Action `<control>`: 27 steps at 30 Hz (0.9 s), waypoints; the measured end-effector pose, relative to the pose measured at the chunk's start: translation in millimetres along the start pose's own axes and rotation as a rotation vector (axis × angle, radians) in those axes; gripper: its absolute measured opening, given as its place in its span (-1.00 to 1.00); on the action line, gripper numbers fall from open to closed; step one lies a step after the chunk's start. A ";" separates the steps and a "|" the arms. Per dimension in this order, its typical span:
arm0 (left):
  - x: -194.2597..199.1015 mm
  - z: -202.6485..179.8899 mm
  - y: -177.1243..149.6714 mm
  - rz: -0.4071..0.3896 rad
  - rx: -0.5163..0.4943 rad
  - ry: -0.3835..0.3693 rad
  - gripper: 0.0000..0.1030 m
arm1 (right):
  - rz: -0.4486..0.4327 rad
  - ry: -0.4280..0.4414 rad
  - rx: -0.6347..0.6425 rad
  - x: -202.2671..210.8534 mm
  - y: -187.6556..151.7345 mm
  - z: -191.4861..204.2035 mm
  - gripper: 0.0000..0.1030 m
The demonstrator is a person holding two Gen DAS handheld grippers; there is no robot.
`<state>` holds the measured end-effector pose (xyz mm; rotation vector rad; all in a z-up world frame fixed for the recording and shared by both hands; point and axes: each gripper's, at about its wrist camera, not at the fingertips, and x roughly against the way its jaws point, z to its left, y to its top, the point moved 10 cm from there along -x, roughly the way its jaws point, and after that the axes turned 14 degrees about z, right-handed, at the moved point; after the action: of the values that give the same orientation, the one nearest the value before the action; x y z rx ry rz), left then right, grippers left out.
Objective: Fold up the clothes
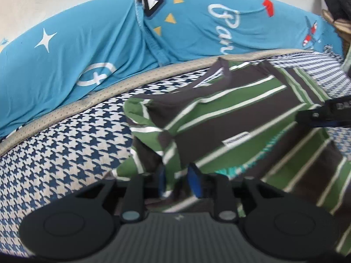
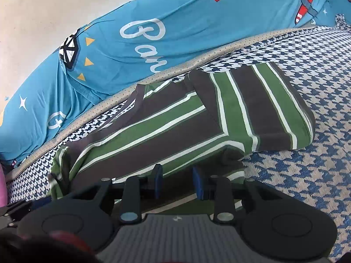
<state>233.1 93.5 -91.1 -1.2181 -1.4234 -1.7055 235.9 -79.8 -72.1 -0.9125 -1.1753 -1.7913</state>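
Left wrist view: my left gripper [image 1: 175,180] has a bunched fold of the green, grey and white striped shirt [image 1: 230,118] between its blue pads [image 1: 195,183], jaws narrowed around the cloth; blur keeps me from being sure how firmly they press. The shirt lies on a blue-and-white houndstooth mat [image 1: 65,149] with a tan edge band [image 1: 109,87], and behind that band sits a teal printed cloth [image 1: 76,50]. At the right edge of this view my right gripper [image 1: 329,111] reaches in over the shirt.

From the right wrist view, that right gripper [image 2: 177,183] has its jaws partly closed over the shirt's near edge, the striped fabric running between the pads; it appears to be pinching that edge against the mat. One sleeve is already turned in across the body, its stripes running crosswise to the rest.

I judge this to be mid-fold: the right side is tucked and the left side is in hand. The next move calls for carrying the left bunch across the body while the right side anchors the garment, then smoothing so the edges line up.
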 end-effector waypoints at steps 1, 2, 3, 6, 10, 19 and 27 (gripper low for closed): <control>3.8 2.1 1.9 -0.011 0.019 -0.014 -0.08 | 0.001 0.002 0.002 0.3 -0.4 0.4 -0.42; 8.6 5.5 4.1 -0.025 0.038 -0.026 -0.06 | 0.002 0.003 0.004 0.6 -0.8 0.8 -0.42; 12.1 9.2 7.0 -0.038 0.061 -0.043 -0.06 | 0.002 0.004 0.006 0.8 -1.0 1.2 -0.42; 21.1 20.7 16.3 -0.075 0.134 -0.101 -0.04 | 0.007 0.004 0.006 0.3 -1.4 1.3 -0.42; 29.5 41.0 29.1 -0.123 0.255 -0.159 0.24 | 0.020 0.011 0.009 -1.4 -3.5 3.4 -0.42; -1.9 76.6 51.4 -0.129 0.371 -0.092 0.48 | 0.034 0.011 0.028 -5.6 -6.3 7.8 -0.42; -23.3 66.9 61.5 -0.108 0.276 -0.003 0.42 | 0.041 0.013 0.043 -6.5 -7.9 9.9 -0.42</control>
<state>314.3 140.3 -86.6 -1.0090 -1.6884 -1.5139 233.1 -67.0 -77.7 -0.8926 -1.1740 -1.7303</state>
